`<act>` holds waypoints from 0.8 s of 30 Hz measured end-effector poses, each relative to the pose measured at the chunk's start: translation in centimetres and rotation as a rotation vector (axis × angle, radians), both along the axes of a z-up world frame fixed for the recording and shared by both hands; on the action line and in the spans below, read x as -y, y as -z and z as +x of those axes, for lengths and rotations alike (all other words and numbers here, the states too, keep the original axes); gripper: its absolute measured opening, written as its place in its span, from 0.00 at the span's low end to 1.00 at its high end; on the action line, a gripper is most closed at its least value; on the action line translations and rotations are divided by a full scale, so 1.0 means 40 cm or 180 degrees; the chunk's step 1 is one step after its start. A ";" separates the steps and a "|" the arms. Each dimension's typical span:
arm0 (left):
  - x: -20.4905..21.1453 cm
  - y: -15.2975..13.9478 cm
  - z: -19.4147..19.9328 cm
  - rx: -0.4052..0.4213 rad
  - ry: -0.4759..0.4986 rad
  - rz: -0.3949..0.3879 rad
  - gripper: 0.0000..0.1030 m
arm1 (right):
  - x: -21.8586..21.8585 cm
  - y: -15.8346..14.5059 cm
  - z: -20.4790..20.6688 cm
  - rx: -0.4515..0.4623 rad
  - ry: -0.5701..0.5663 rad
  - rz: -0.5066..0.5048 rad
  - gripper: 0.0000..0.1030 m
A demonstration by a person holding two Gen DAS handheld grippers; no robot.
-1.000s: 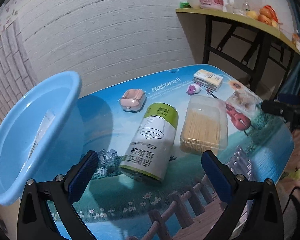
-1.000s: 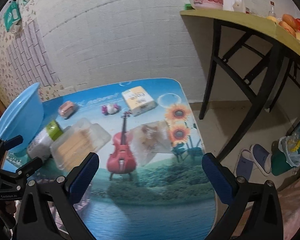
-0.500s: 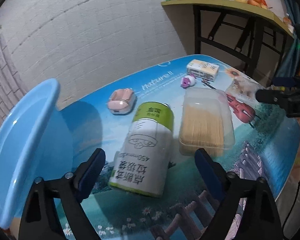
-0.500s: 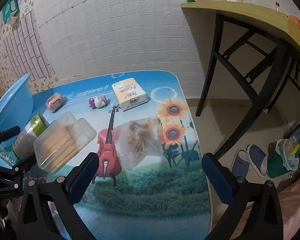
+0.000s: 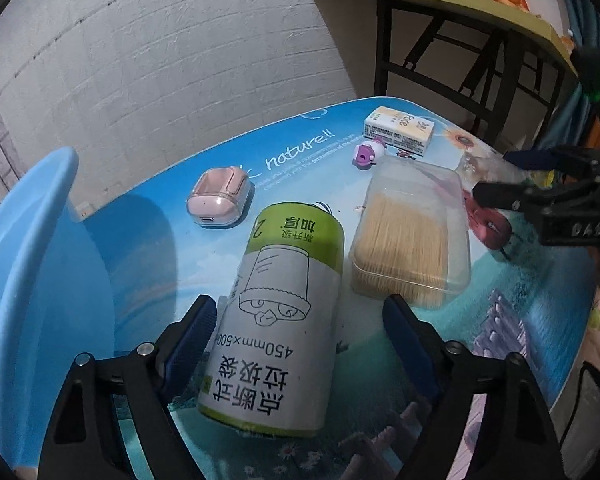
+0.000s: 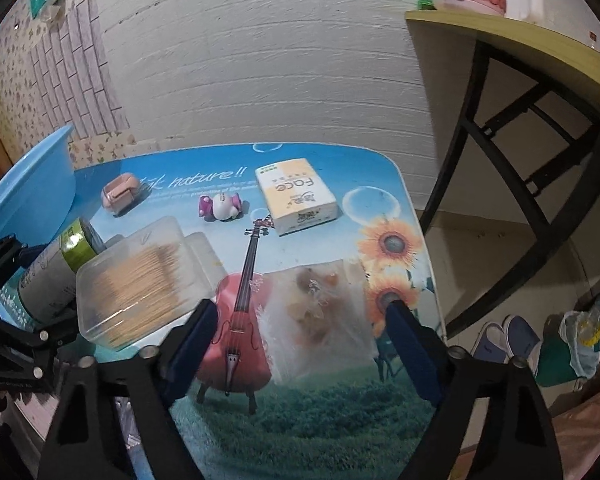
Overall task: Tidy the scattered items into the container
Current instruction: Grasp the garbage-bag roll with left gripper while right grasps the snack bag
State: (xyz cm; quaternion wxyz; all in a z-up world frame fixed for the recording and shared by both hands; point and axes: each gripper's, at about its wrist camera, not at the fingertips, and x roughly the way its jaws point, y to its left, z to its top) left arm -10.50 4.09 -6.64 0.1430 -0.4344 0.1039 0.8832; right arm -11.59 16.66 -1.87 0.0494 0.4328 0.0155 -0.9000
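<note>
Blue basin [image 5: 32, 280] sits at the left edge of the table [image 5: 540, 288], rim toward the cam; only a sliver of it shows far left in the right wrist view.

Roll of bin bags [image 5: 276, 320], white w/ green ends, lies on its side just right of the basin. Left gripper [image 5: 300, 340] straddles its near half, jaws closing; left pad looks on or nearly on the roll, right pad has a clear gap. Not gripped yet.

Clear box of toothpicks [image 5: 408, 240] lies just right of the roll. Pink earbud case [image 5: 218, 196] is farther back, between basin and roll. Small pink-white toy [image 5: 368, 154] and tissue pack [image 5: 398, 130] are at the far edge.

Right wrist view adds what the left barely catches: a clear bag of snacks [image 6: 320, 312] flat on the table, right of the toothpick box. Right gripper [image 6: 300, 340] brackets its near part, jaws closing, pads apart from it. It also shows slippers [image 6: 504, 340] on the floor to the right.

Left view shows the right gripper from the side, over the bag.
</note>
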 end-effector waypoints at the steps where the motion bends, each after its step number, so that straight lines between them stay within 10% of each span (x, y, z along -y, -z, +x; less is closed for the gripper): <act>1: 0.002 0.001 0.000 0.0018 -0.0005 0.0063 0.75 | 0.001 0.004 -0.003 0.0017 -0.0007 0.0029 0.78; 12: 0.009 0.007 -0.003 0.0024 -0.0098 0.0229 0.62 | -0.008 0.026 -0.019 0.0039 -0.0016 0.0017 0.77; 16: 0.014 0.003 0.002 -0.0017 -0.0128 0.0245 0.45 | 0.005 0.024 -0.011 -0.0047 -0.0150 0.0021 0.59; 24: 0.013 0.002 0.007 -0.0009 -0.0164 0.0241 0.44 | 0.000 0.018 0.006 -0.0079 -0.0143 -0.0034 0.30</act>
